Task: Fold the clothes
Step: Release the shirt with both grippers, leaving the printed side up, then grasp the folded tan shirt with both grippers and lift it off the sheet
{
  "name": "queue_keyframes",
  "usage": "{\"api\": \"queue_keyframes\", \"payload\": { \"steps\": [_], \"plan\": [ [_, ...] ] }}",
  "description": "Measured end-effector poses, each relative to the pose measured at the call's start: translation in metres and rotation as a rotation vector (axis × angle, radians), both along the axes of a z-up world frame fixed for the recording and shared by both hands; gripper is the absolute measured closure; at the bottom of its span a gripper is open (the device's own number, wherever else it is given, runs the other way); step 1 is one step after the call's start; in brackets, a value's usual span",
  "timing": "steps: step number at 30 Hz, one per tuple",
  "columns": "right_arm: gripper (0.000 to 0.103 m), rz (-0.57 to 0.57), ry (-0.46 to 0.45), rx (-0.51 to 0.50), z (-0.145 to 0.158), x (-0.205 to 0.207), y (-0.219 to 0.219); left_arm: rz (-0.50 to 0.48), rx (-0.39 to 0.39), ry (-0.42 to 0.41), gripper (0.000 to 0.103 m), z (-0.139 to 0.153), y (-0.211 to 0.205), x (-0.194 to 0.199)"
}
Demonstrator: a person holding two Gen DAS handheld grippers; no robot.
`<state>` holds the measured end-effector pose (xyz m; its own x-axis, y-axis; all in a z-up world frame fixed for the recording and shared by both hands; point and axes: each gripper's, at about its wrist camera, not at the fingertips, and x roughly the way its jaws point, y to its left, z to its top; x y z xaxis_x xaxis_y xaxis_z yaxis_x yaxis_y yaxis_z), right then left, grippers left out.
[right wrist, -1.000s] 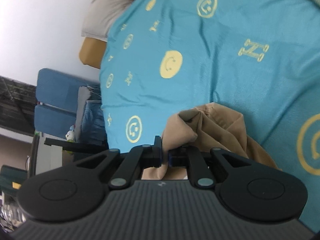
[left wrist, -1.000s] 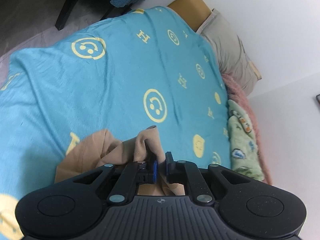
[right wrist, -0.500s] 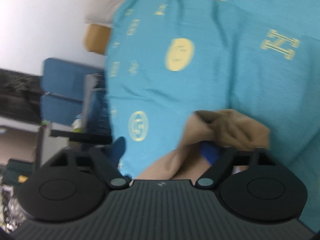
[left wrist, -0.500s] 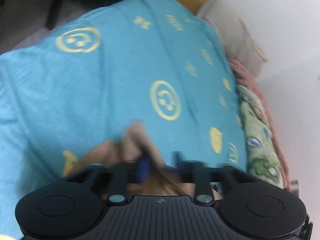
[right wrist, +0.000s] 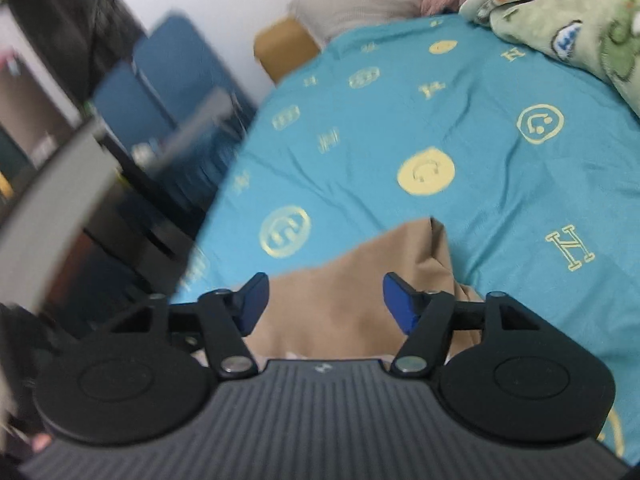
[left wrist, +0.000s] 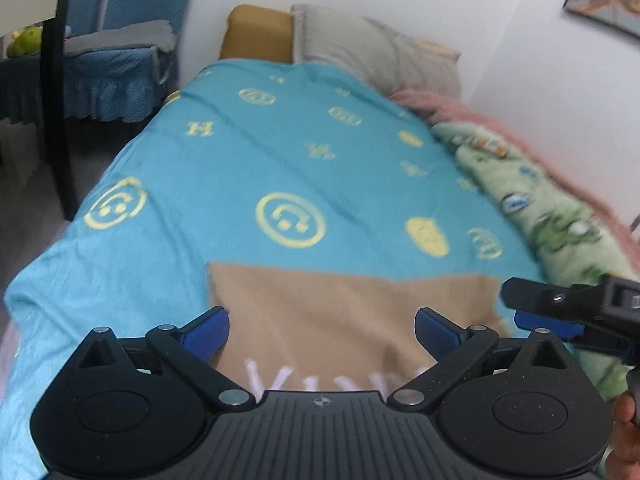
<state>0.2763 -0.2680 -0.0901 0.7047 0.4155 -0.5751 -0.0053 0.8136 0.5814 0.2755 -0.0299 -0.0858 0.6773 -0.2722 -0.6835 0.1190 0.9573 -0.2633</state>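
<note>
A tan garment (left wrist: 340, 312) with white lettering lies spread flat on the teal bedspread (left wrist: 248, 168), its far edge straight. My left gripper (left wrist: 322, 330) is open and empty just above its near part. In the right wrist view the same tan garment (right wrist: 344, 296) lies below my right gripper (right wrist: 324, 302), which is open and empty. The right gripper (left wrist: 548, 312) also shows at the right edge of the left wrist view, beside the garment's right corner.
A green patterned blanket (left wrist: 552, 208) and a pink one (left wrist: 460, 112) lie along the wall side of the bed. Grey pillow (left wrist: 376, 48) and mustard cushion (left wrist: 256, 32) sit at the head. A blue covered chair (left wrist: 108, 68) and dark furniture (right wrist: 80, 184) stand beside the bed.
Both grippers have opened and let go of the bunched tan garment. It now lies spread flat on the bed. Both grippers have swung upright and drawn back over it.
</note>
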Motion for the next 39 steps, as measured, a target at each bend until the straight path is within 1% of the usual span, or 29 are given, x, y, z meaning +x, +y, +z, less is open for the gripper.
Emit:
{"api": "queue_keyframes", "payload": {
  "steps": [4,6,8,9,12,15,17,19,21,24,26,29,30,31,34,35,36,37,39],
  "plan": [
    [0.045,0.039,0.033,-0.137,-0.020,0.012,0.012,-0.001,0.118,0.045,0.003,-0.022,-0.007,0.008],
    [0.046,0.058,0.050,-0.205,-0.029,0.019,0.017,0.006,0.127,0.072,0.003,-0.028,-0.006,0.011],
    [0.046,0.077,0.067,-0.273,-0.039,0.025,0.023,-0.006,0.122,0.073,0.003,-0.029,-0.006,0.012],
    [0.046,0.083,0.064,-0.279,-0.038,0.023,0.024,-0.011,0.120,0.073,0.003,-0.029,-0.006,0.012],
    [0.045,0.070,0.057,-0.249,-0.026,0.006,0.020,-0.032,0.133,0.056,0.003,-0.023,-0.010,0.003],
    [0.045,0.048,0.062,-0.245,-0.013,-0.019,0.015,-0.041,0.129,0.040,0.003,-0.013,-0.010,-0.015],
    [0.045,0.052,0.057,-0.270,-0.005,-0.036,0.015,-0.032,0.127,0.035,0.003,-0.005,-0.009,-0.030],
    [0.045,0.068,0.035,-0.318,0.004,-0.053,0.018,-0.032,0.128,0.030,0.003,0.002,-0.007,-0.044],
    [0.045,0.069,0.029,-0.338,0.009,-0.064,0.020,-0.037,0.134,0.016,0.003,0.009,-0.008,-0.057],
    [0.045,0.071,0.062,-0.328,0.004,-0.074,0.019,-0.027,0.148,0.007,0.003,0.012,-0.010,-0.075],
    [0.046,0.065,0.124,-0.319,-0.006,-0.073,0.019,-0.029,0.177,0.030,0.003,0.007,-0.015,-0.080],
    [0.046,0.022,0.166,-0.226,-0.011,-0.076,0.008,-0.036,0.249,0.058,0.003,-0.004,-0.027,-0.082],
    [0.044,-0.001,0.167,-0.165,-0.009,-0.080,0.002,-0.035,0.256,0.061,0.003,-0.007,-0.028,-0.082],
    [0.043,-0.024,0.167,-0.104,-0.007,-0.083,-0.004,-0.033,0.261,0.065,0.003,-0.009,-0.029,-0.082],
    [0.042,-0.084,0.181,0.071,-0.005,-0.097,-0.020,-0.015,0.228,0.085,0.003,-0.011,-0.025,-0.081],
    [0.034,-0.099,0.191,0.127,-0.005,-0.101,-0.024,-0.009,0.214,0.094,0.003,-0.012,-0.023,-0.081],
    [0.024,-0.103,0.208,0.204,-0.009,-0.105,-0.027,-0.004,0.200,0.103,0.003,-0.012,-0.022,-0.080],
    [0.020,-0.108,0.225,0.282,-0.013,-0.108,-0.029,0.002,0.186,0.113,0.003,-0.013,-0.020,-0.079],
    [0.020,-0.113,0.283,0.392,-0.024,-0.109,-0.030,0.011,0.166,0.126,0.003,-0.013,-0.017,-0.078]
  ]
}}
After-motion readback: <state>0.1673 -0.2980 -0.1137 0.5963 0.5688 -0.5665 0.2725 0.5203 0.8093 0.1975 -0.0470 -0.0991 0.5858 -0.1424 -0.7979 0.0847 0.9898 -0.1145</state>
